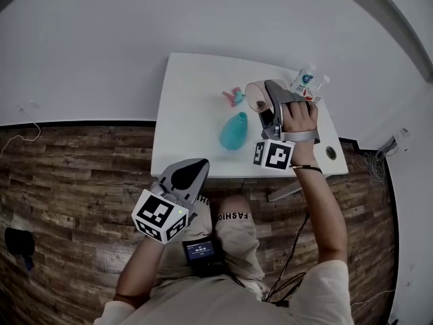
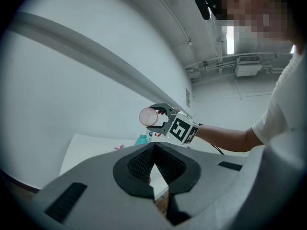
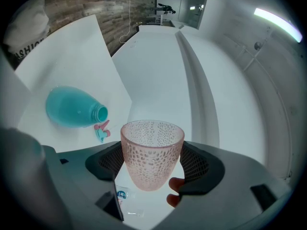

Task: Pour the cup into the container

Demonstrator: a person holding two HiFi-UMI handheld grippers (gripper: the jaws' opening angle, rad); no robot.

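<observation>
Pinching the pink dimpled cup (image 3: 152, 152) in the right gripper (image 1: 270, 93), tipped on its side above the white table (image 1: 189, 100), with the teal container (image 1: 234, 131) lying at the cup's 7 o'clock. Holding the left gripper (image 1: 191, 170) pressed together on nothing, beyond the table's 6 o'clock edge.

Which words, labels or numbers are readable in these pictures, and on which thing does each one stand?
"FASHIO", its end hidden: on the person's trousers.
Label on the small bottle at the far table edge: too small to read.
Lit screen of the small device at the person's waist: too blurred to read.
</observation>
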